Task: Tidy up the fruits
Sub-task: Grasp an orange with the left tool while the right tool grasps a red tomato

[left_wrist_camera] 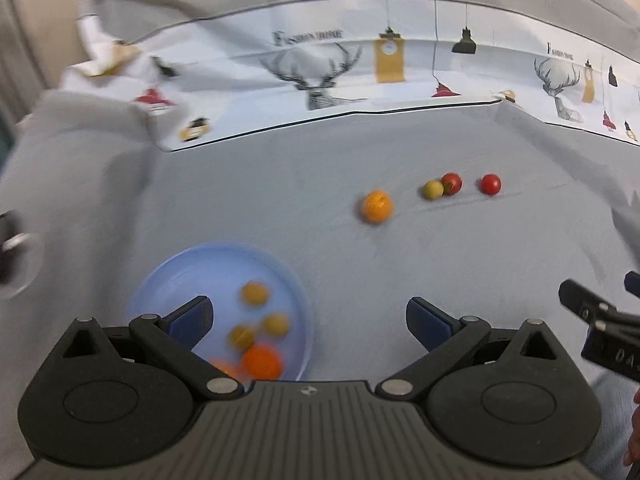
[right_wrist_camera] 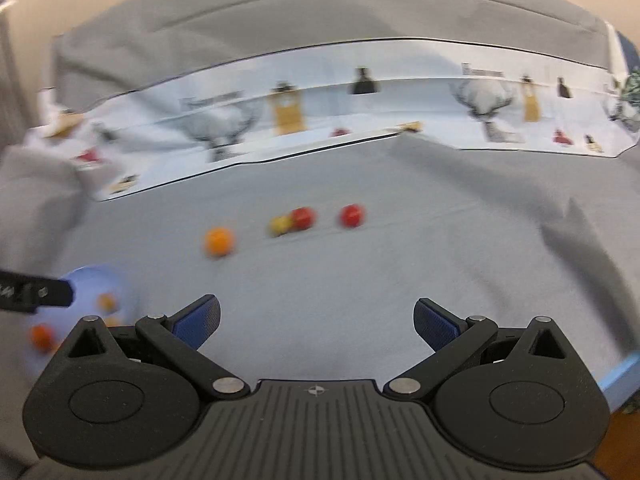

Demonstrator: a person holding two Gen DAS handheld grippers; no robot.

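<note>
A light blue plate (left_wrist_camera: pixel 184 268) lies on the grey cloth at the near left and holds several yellow-green and orange fruits (left_wrist_camera: pixel 262 362). My left gripper (left_wrist_camera: pixel 310 320) is open and empty, its left finger over the plate. Farther off lie an orange (left_wrist_camera: pixel 376 206), a yellow-green fruit (left_wrist_camera: pixel 433 189) touching a red one (left_wrist_camera: pixel 452 182), and another red fruit (left_wrist_camera: pixel 490 183). My right gripper (right_wrist_camera: pixel 316 322) is open and empty above bare cloth. In the right wrist view the orange (right_wrist_camera: pixel 219 241), yellow-green fruit (right_wrist_camera: pixel 279 225), red fruits (right_wrist_camera: pixel 303 217) (right_wrist_camera: pixel 352 215) and the plate (right_wrist_camera: pixel 94 280) are blurred.
A white printed cloth with deer and lamps (left_wrist_camera: pixel 320 76) runs along the back of the grey cloth (left_wrist_camera: pixel 400 280). The right gripper's body (left_wrist_camera: pixel 600 320) shows at the right edge of the left wrist view. A light blue edge (right_wrist_camera: pixel 620 376) sits at the far right.
</note>
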